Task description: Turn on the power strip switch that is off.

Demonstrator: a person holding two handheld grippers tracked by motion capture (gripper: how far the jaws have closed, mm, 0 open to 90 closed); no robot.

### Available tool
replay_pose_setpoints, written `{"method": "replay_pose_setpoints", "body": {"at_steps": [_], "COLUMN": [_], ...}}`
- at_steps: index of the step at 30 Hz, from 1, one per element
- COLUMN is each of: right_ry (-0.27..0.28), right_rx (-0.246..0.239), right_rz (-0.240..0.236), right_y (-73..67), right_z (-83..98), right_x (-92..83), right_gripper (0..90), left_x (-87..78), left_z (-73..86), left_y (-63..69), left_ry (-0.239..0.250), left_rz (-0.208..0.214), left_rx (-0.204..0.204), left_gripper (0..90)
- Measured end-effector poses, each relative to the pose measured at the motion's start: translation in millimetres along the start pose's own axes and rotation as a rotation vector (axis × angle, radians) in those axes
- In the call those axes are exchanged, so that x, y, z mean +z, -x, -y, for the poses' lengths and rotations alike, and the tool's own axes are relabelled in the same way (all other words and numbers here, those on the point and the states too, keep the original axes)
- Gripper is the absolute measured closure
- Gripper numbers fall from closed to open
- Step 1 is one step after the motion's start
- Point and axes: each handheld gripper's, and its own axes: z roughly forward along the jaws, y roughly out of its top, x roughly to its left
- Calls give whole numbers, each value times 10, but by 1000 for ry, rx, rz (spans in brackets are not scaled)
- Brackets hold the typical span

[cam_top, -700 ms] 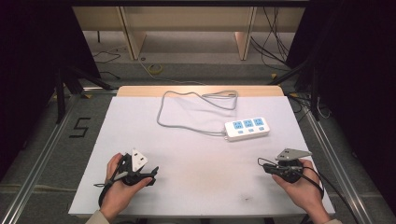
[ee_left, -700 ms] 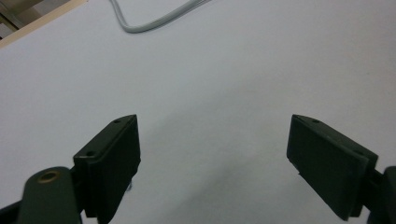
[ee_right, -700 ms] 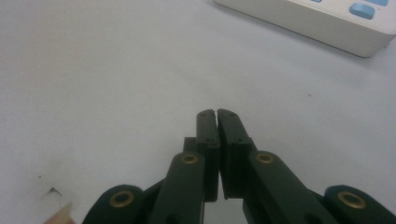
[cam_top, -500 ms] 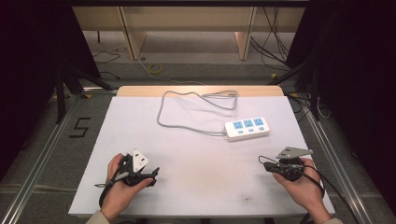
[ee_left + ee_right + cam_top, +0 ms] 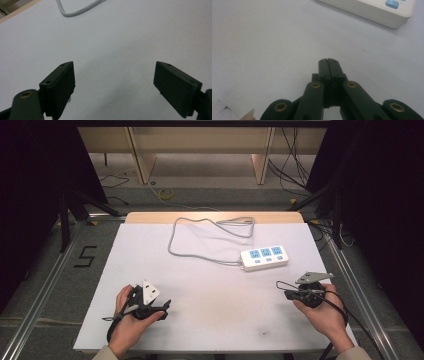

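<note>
1. The white three-socket power strip with blue outlets (image 5: 264,258) is laid flat on the white surface (image 5: 210,320), ahead of the right gripper (image 5: 286,293), apart from it and within reach; its grey cable (image 5: 200,240) is looped farther ahead.
2. The right fingers (image 5: 328,65) are pressed together, nothing being held.
3. The left gripper (image 5: 113,83) is kept low over bare surface, its fingers (image 5: 61,86) spread wide and empty.

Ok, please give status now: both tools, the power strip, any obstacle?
Left tool open, empty. Right tool shut, empty. Power strip untouched, nearer the right tool. Nothing between them.
</note>
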Motion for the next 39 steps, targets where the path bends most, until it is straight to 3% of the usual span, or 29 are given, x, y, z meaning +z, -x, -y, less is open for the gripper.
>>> {"method": "replay_pose_setpoints", "body": {"at_steps": [15,39], "right_ry": [-28,-62], "right_rx": [-15,-1], "right_rz": [33,51], "right_y": [87,238], "right_z": [-80,-255], "right_x": [46,84], "right_gripper": [900,900], "left_x": [9,12], "left_z": [0,-2], "left_y": [11,19], "left_ry": [-1,-2], "left_rz": [0,0], "left_rx": [6,8], "left_gripper": [175,175]}}
